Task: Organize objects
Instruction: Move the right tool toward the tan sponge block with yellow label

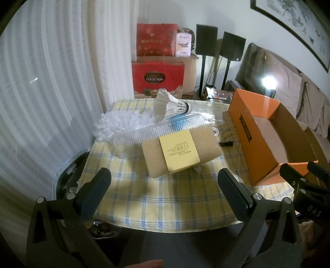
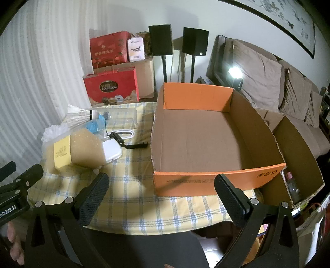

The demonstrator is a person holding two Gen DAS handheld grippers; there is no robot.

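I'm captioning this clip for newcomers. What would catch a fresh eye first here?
The big orange box stands empty on the right of the checked tablecloth. Left of it lies a pile: a tan sponge with a yellow label, a shuttlecock and a white duster. Both grippers hover open at the near edge.

White pleated curtains (image 1: 41, 82) hang at nine o'clock. At twelve o'clock, two red gift bags (image 2: 111, 86) stand stacked against a brown carton (image 2: 146, 70), with two black speakers on stands (image 2: 177, 41) just beside them. A brown sofa with cushions (image 2: 278, 82) fills two o'clock, beneath a framed painting (image 2: 288, 18).
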